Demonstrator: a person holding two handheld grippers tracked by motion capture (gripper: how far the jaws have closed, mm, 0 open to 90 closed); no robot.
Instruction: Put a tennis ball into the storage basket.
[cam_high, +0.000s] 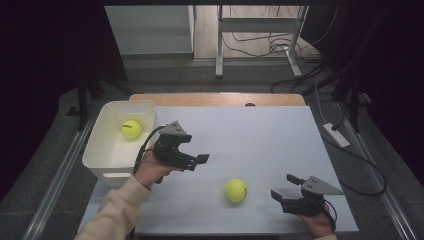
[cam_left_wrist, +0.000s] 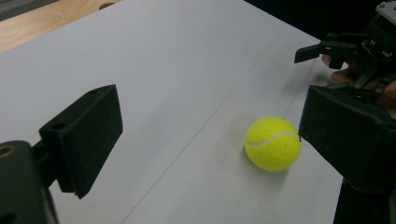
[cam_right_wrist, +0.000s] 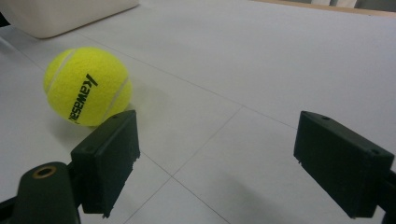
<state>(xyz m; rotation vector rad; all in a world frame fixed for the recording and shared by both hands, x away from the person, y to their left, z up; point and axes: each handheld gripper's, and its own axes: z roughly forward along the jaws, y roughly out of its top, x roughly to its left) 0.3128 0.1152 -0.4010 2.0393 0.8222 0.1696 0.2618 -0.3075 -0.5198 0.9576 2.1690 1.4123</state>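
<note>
Two tools are in play, and both stand with jaws apart and nothing between them. Nearest the person, the right tool (cam_high: 286, 192) rests low at the near right of the surface (cam_high: 260, 135), pointing left toward the loose ball (cam_high: 236, 190), which lies on the white sheet just beside it but not touching; in the right tool's own view the ball (cam_right_wrist: 87, 87) sits left of the left jaw, outside the gap. Farther in, the left tool (cam_high: 197, 161) hovers above the surface, aimed at the same ball, and in its own view the ball (cam_left_wrist: 273, 143) lies close to the right jaw, off the centre line. Judging by this, the step in hand is picking up the loose ball with the left tool for the bin. To do it well, the tool should shift until the ball sits squarely midway between the jaws, come down around its widest part, and close gently, since a round ball will likely roll if one pad nudges it first. The right tool could stay put as a stop against rolling. Farthest, at the left edge, stands the white bin (cam_high: 102, 150), open at the top, holding one ball (cam_high: 131, 128) near its far end, with room to spare.
</note>
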